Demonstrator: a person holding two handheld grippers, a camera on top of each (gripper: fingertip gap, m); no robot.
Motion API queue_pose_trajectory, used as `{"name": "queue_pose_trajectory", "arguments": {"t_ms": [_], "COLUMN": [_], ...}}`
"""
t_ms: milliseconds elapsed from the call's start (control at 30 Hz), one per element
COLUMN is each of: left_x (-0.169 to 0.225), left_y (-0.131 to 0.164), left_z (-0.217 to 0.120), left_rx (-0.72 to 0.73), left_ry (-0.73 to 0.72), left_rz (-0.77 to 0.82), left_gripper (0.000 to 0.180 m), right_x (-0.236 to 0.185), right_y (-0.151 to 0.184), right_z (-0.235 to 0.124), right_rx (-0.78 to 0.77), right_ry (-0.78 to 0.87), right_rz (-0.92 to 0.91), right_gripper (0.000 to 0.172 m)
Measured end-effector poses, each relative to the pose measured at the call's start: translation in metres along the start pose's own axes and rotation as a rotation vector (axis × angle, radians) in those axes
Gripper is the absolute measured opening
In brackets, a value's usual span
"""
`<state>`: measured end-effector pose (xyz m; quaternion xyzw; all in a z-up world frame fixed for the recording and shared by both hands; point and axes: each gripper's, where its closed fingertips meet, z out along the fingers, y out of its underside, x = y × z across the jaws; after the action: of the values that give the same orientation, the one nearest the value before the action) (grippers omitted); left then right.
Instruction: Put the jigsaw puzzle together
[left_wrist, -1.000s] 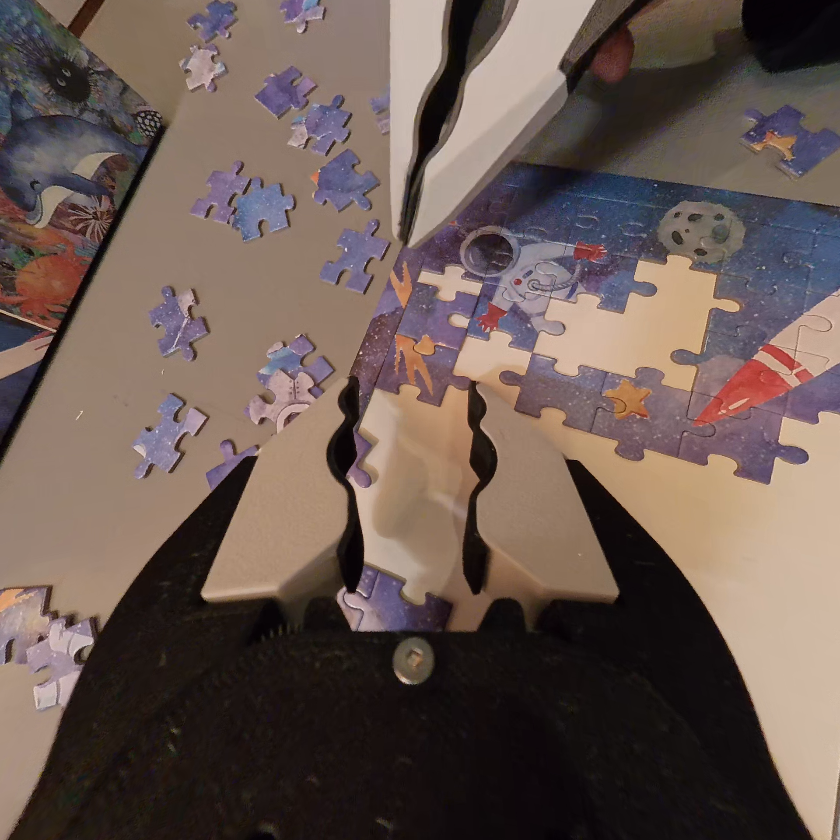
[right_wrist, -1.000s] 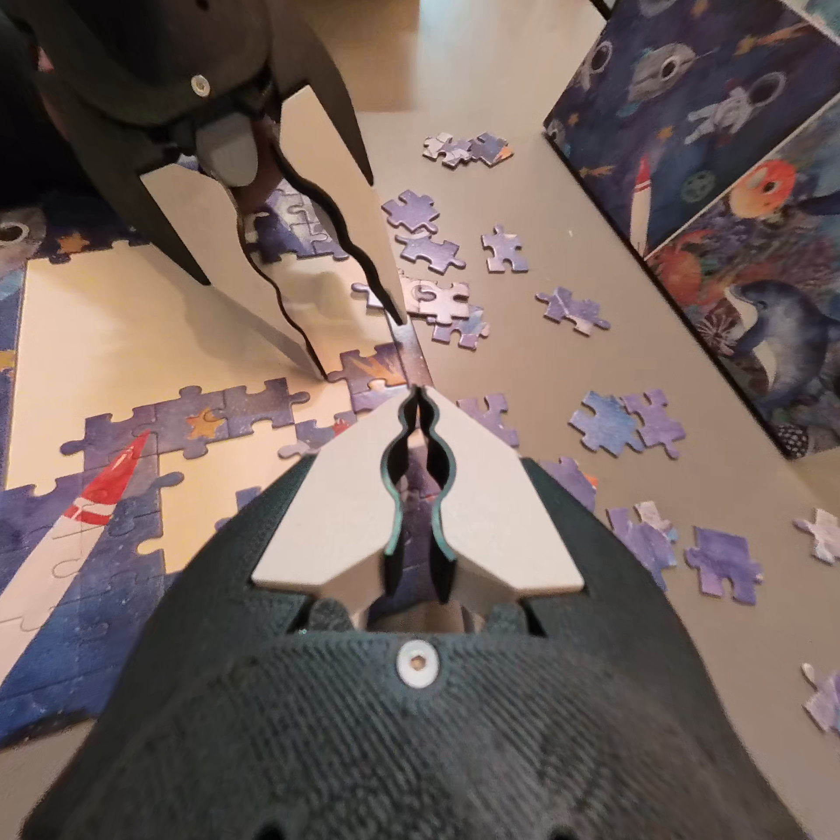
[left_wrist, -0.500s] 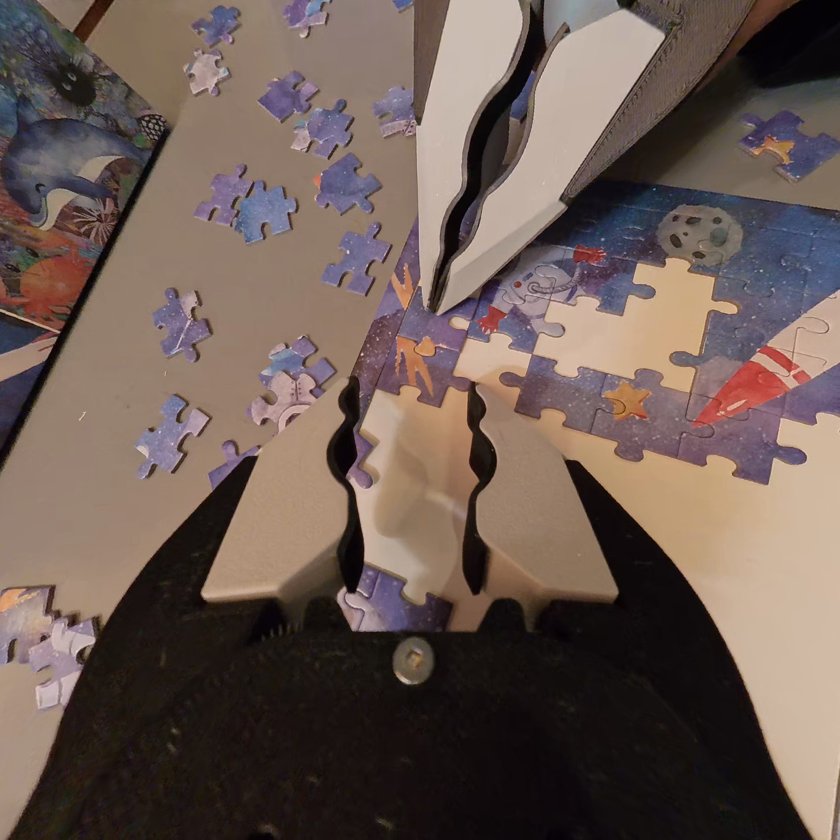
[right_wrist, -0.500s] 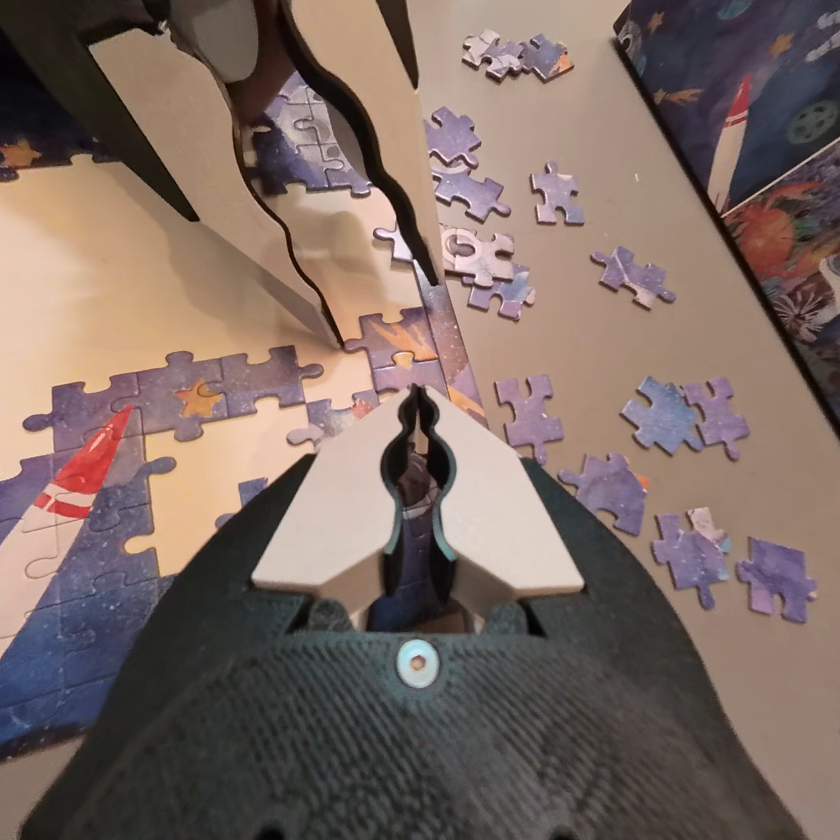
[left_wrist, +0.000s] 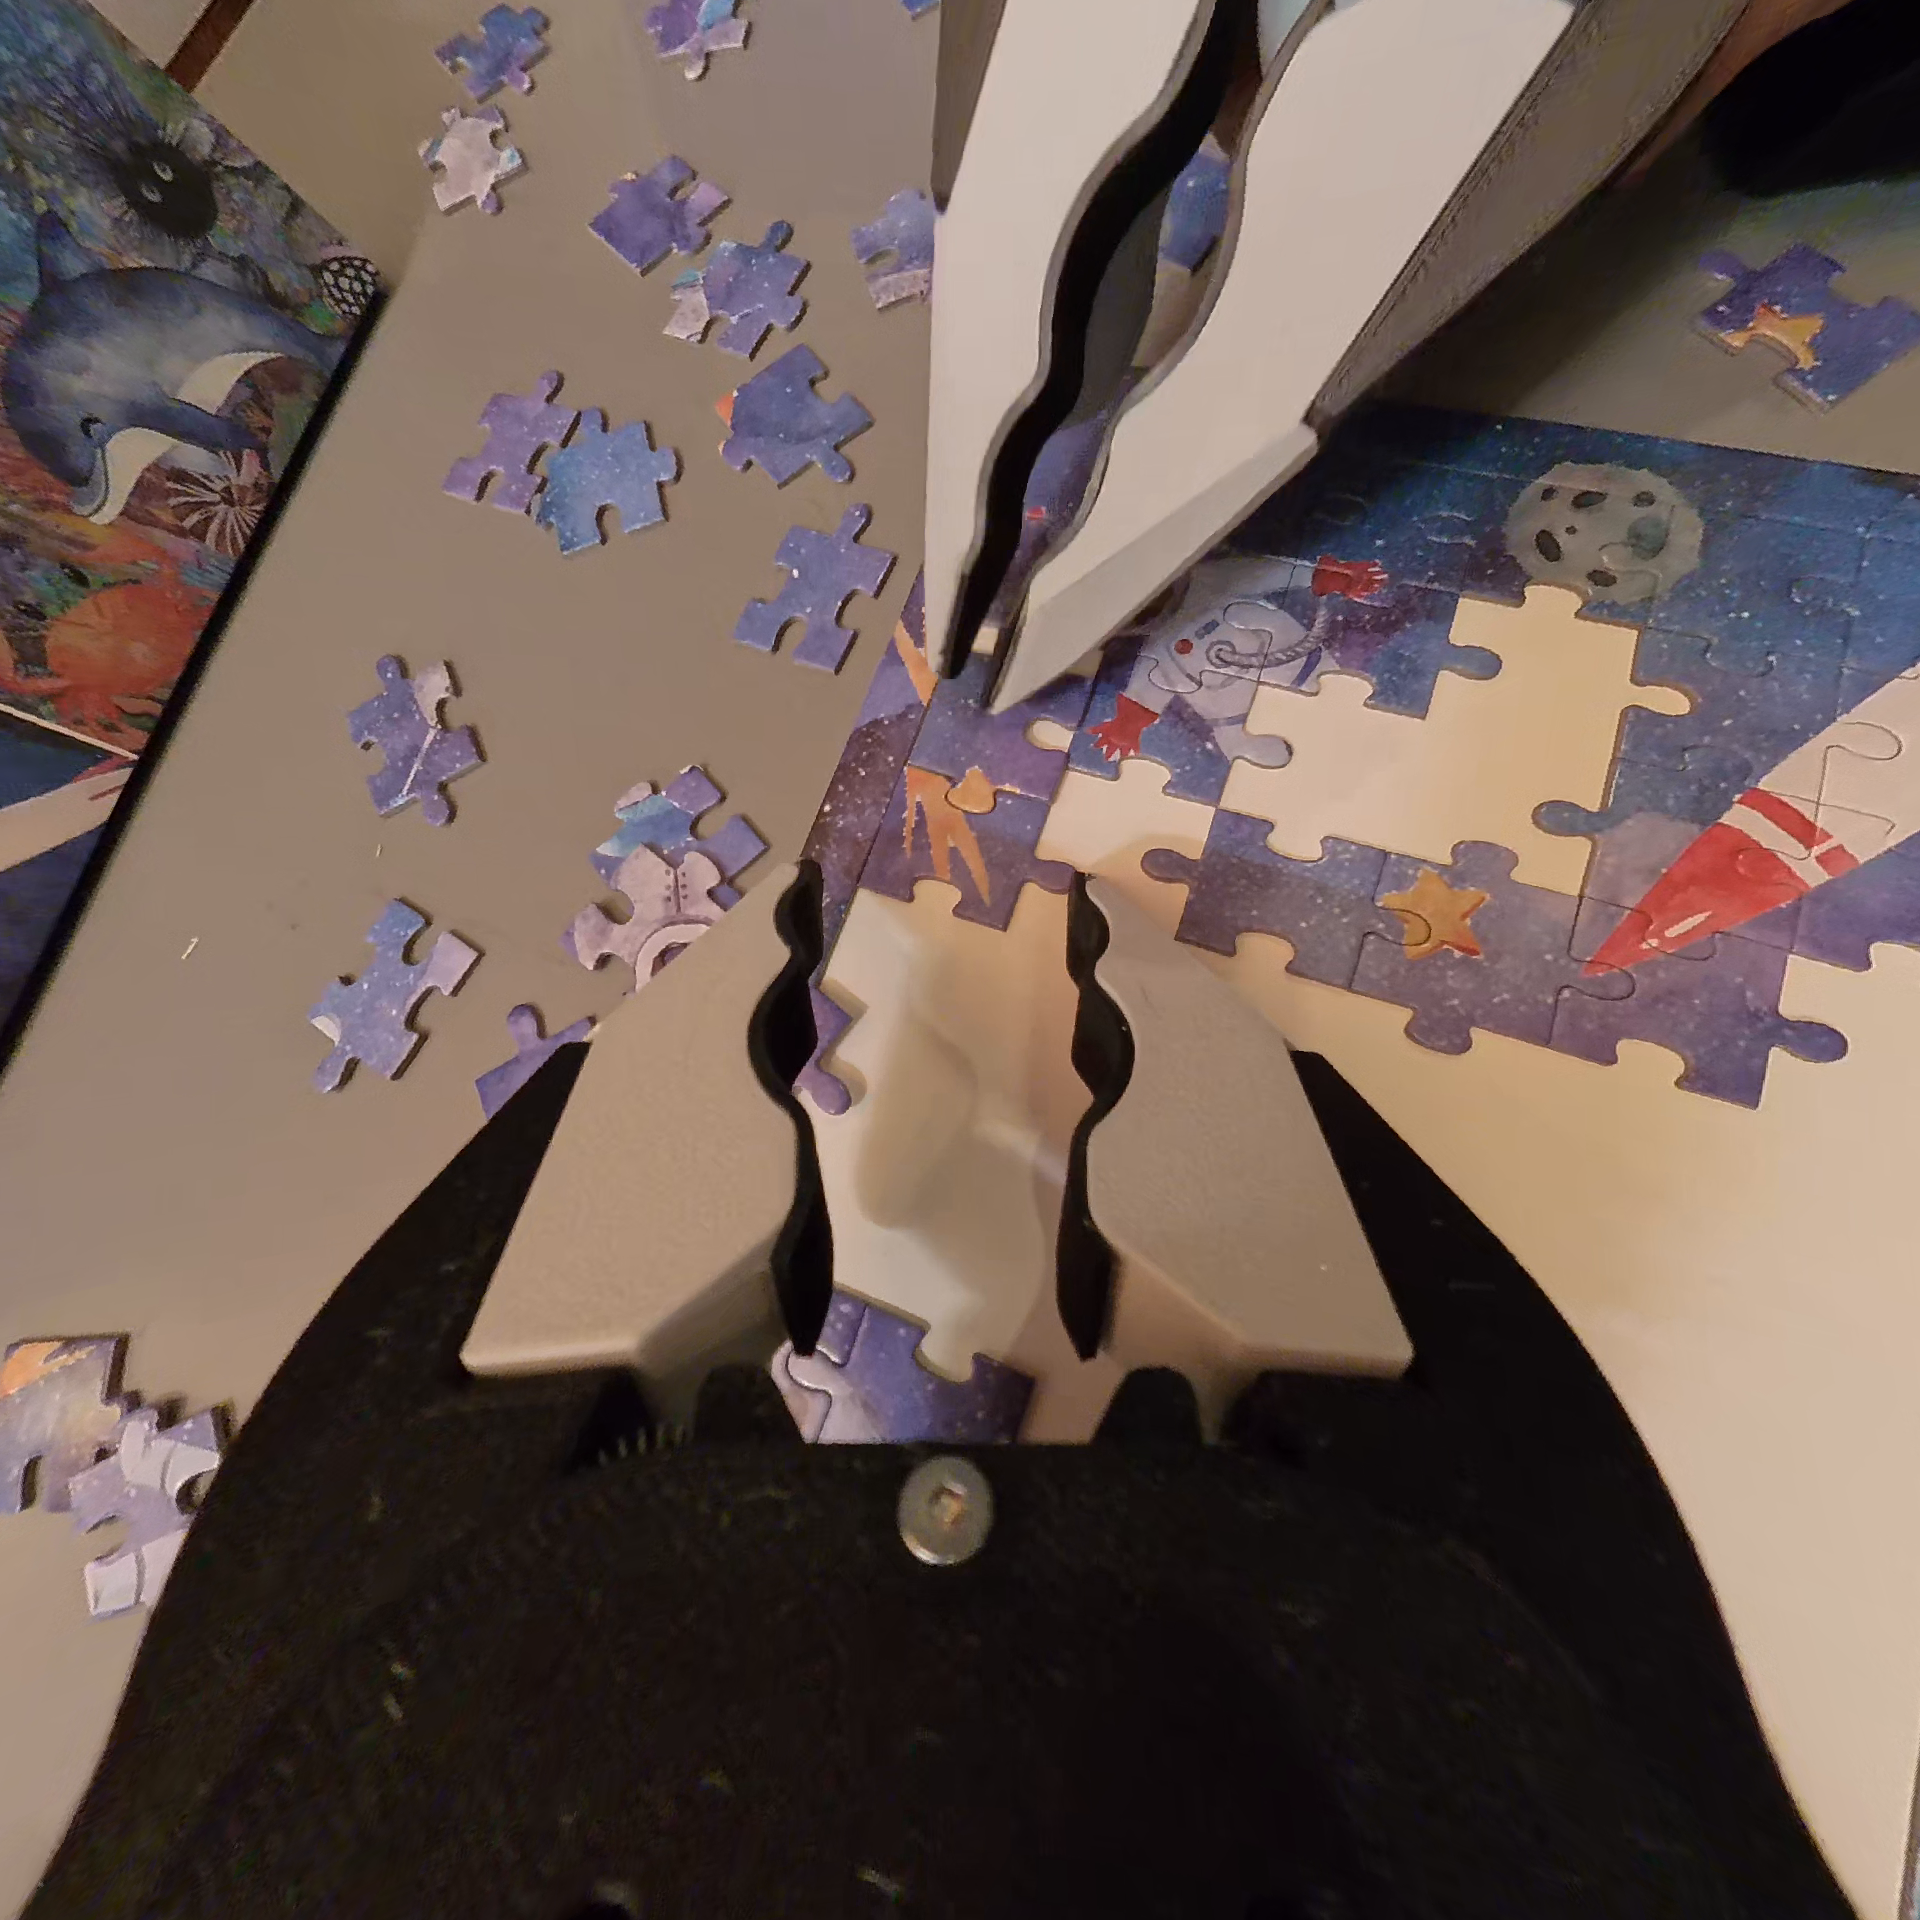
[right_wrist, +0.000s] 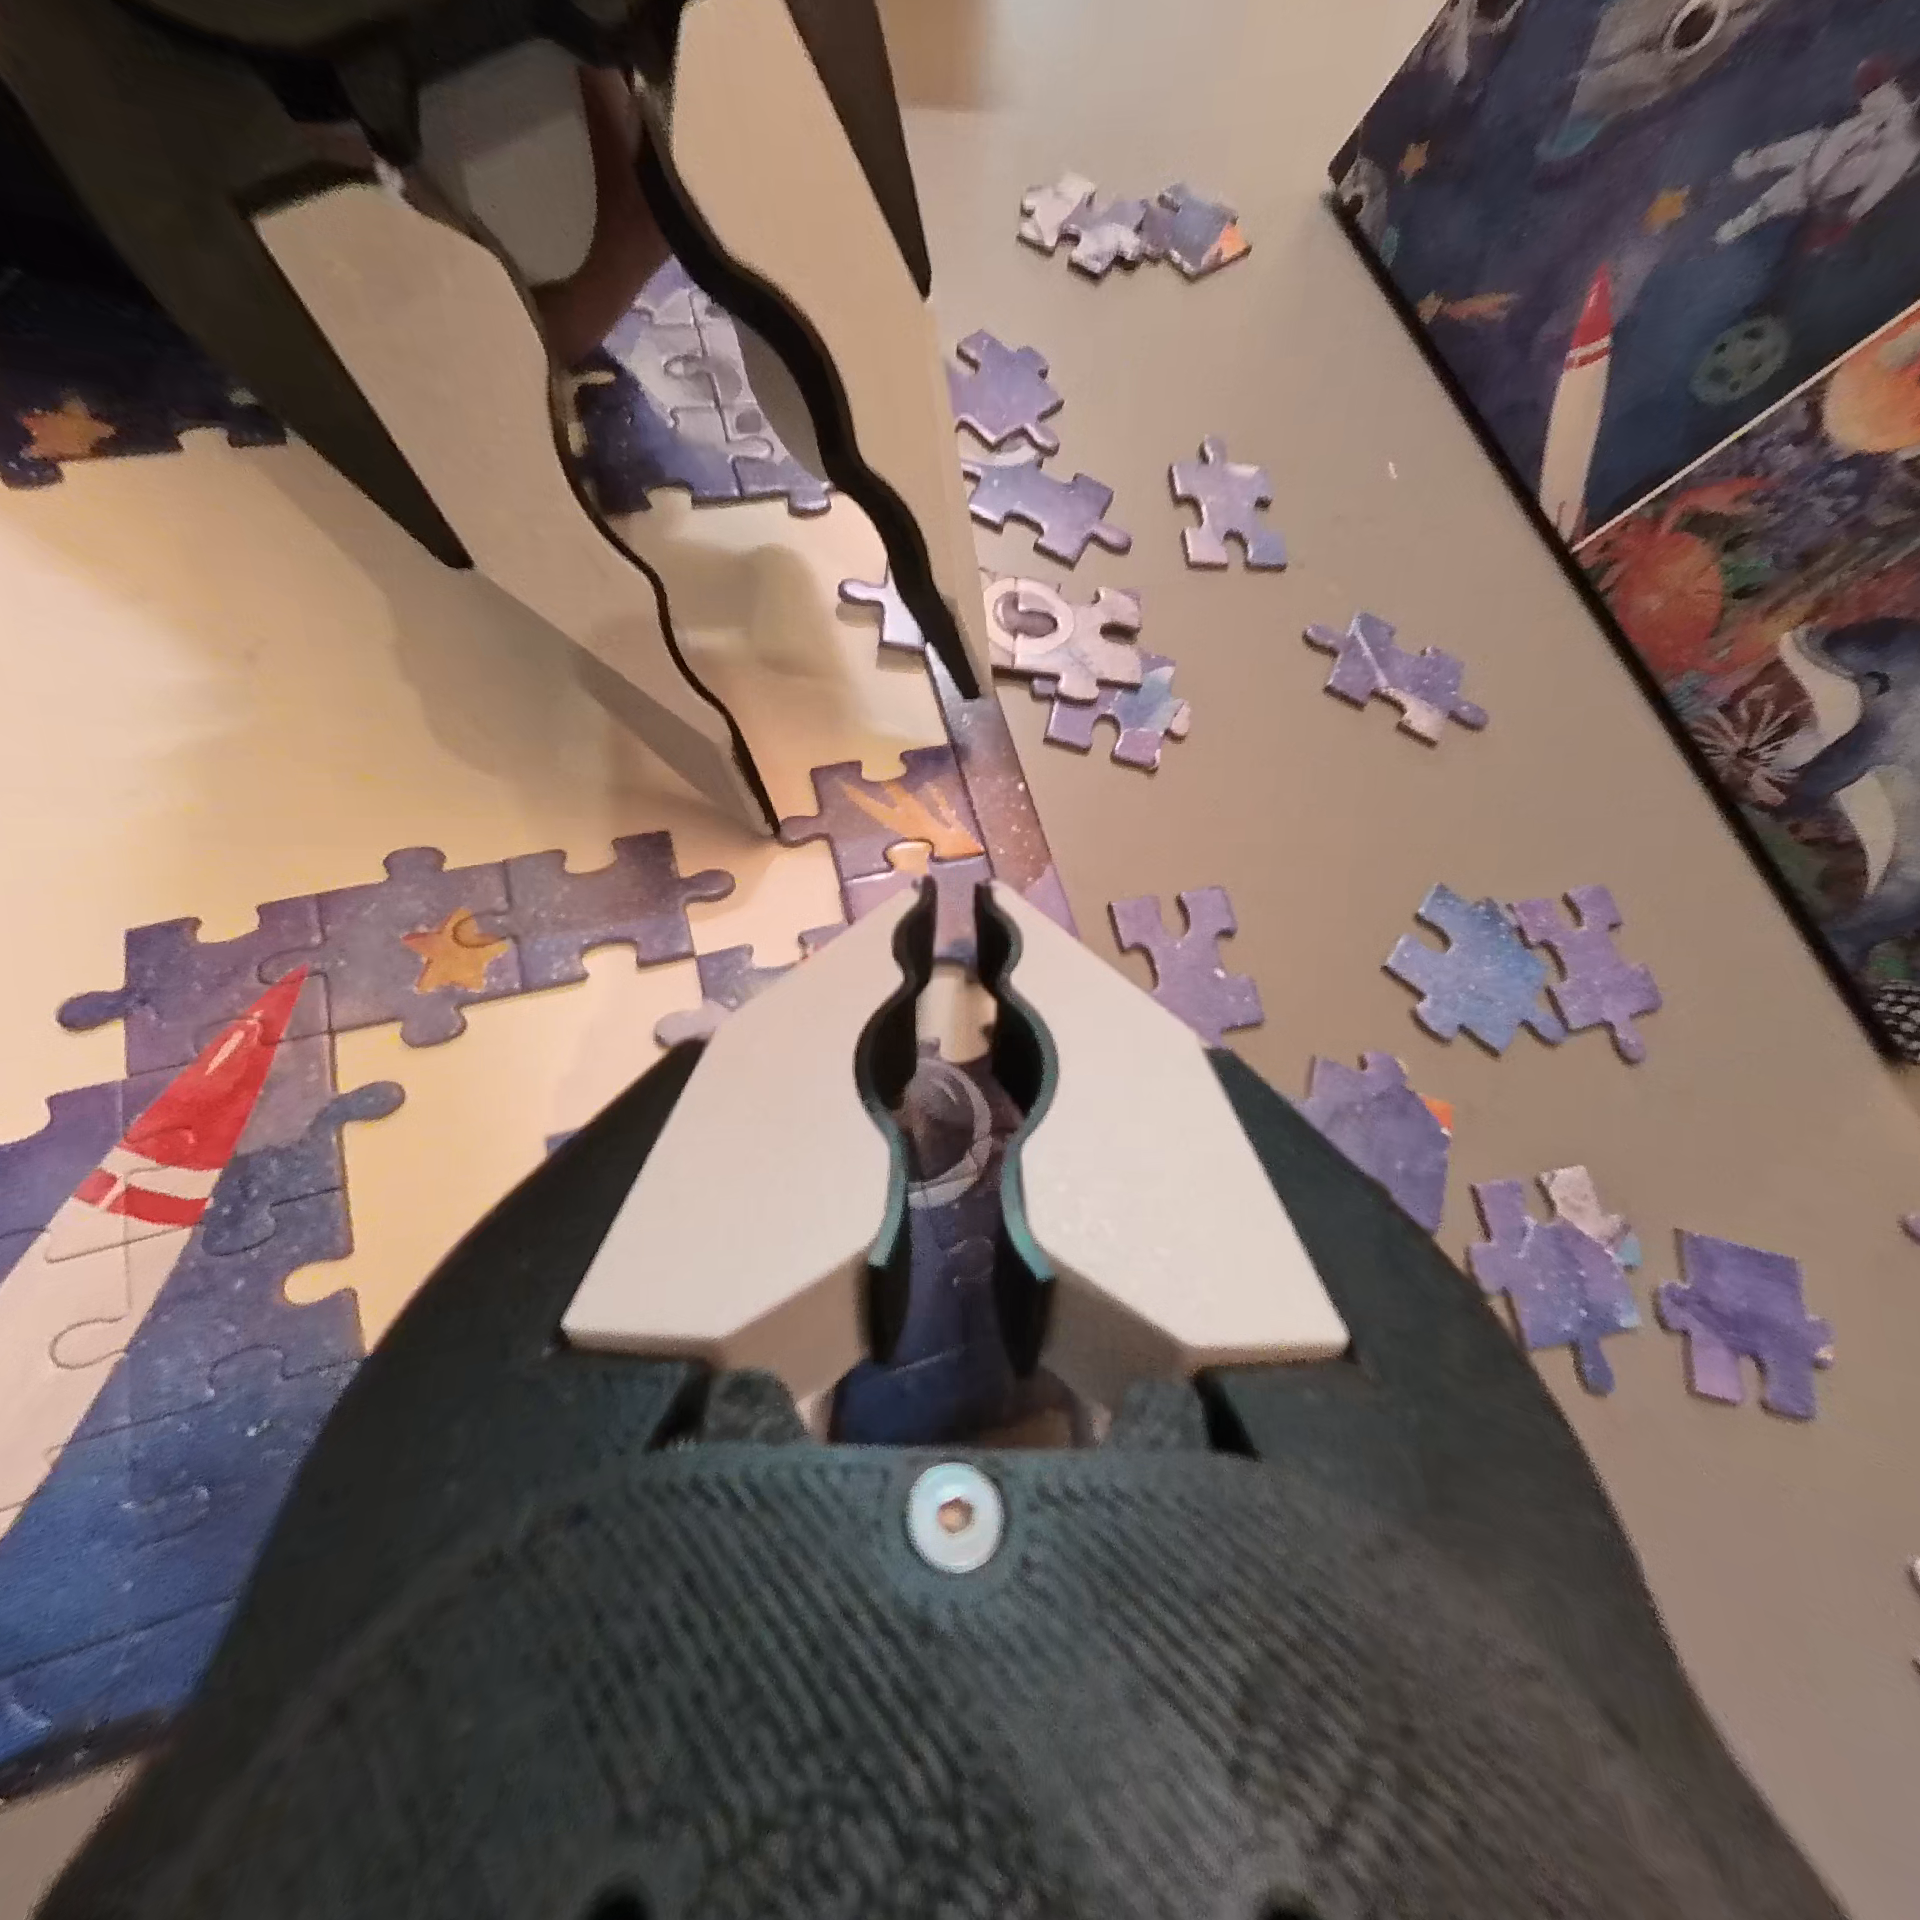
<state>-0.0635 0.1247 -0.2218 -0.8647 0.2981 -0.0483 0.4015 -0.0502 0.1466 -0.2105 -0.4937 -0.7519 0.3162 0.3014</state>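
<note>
Puzzle work fills both views: a partly assembled space jigsaw (left_wrist: 1455, 935) lies in a cream tray (left_wrist: 1558, 1299), its picture showing an astronaut (left_wrist: 1216, 665), a grey moon (left_wrist: 1600, 530), a yellow star (left_wrist: 1439, 914) and a red-tipped rocket (left_wrist: 1745, 883). The left gripper (left_wrist: 940, 883) hovers low over a bare stretch of the tray with its jaws spread wide and nothing between them; one fingertip (right_wrist: 753, 800) sits just beside the comet piece (right_wrist: 904, 821) at the tray's border. The right gripper (right_wrist: 954, 894) points down at the assembled pieces by the astronaut, its jaws parted only a sliver, the tips (left_wrist: 1013, 675) touching or nearly touching a purple piece (left_wrist: 987, 727) in the jigsaw; whether that piece is loose I cannot tell. Loose purple and blue pieces (left_wrist: 613, 488) scatter over the grey table (left_wrist: 208, 1143) beside the tray, and illustrated puzzle boxes (right_wrist: 1714, 468) lie along its edge.
</note>
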Motion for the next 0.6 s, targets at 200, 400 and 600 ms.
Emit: {"name": "queue_pose_trajectory", "arguments": {"t_ms": [200, 400, 600], "left_x": [0.0, 0.001, 0.002], "left_y": [0.0, -0.001, -0.007], "left_z": [0.0, 0.0, -0.006], "left_rx": [0.0, 0.0, 0.029], "left_ry": [0.0, -0.003, 0.003], "left_rz": [0.002, 0.007, 0.009], "left_gripper": [0.046, 0.045, 0.045], "right_x": [0.006, 0.013, 0.022], "right_y": [-0.012, -0.01, -0.006], "right_z": [-0.011, -0.015, -0.021], "right_rx": [0.085, 0.095, 0.102], "right_ry": [0.018, 0.03, 0.05], "right_rz": [0.037, 0.063, 0.091], "right_gripper": [0.005, 0.005, 0.01]}}
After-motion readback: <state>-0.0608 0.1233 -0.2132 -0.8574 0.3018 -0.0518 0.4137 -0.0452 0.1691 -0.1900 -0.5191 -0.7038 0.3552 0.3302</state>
